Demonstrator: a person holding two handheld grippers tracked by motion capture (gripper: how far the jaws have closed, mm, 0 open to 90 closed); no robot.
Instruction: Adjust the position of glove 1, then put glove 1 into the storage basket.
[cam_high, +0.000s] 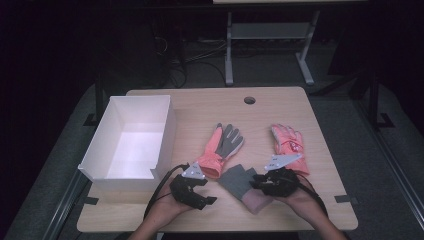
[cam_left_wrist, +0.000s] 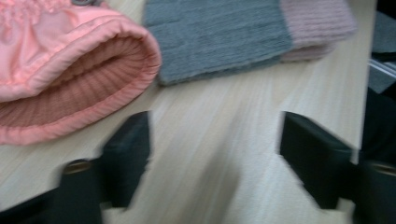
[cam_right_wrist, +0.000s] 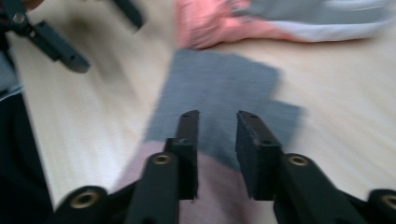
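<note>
Right tongs (cam_right_wrist: 215, 140) sit low over the grey knit glove (cam_right_wrist: 219, 100), jaws a narrow gap apart with nothing pinched between them, hovering above the pink cuff (cam_right_wrist: 154, 163) end. Looking along them, the glove runs straight ahead, cuff nearest, grey fingers pointing away toward the salmon ski glove (cam_right_wrist: 224, 25) beyond. So its long axis lines up with this hand's reach.

Left tongs (cam_left_wrist: 215, 149) stand wide, bare worktop (cam_left_wrist: 210, 116) between the jaws; the knit glove lies ahead and to the right of them, the salmon glove's open cuff (cam_left_wrist: 88, 79) ahead and left.

From the high view, the knit glove (cam_high: 240, 181) lies between both hands, touching the right tongs (cam_high: 267, 184), apart from the left tongs (cam_high: 197, 190). My call: the right hand is nearer. White box (cam_high: 131, 142) waits far left.
</note>
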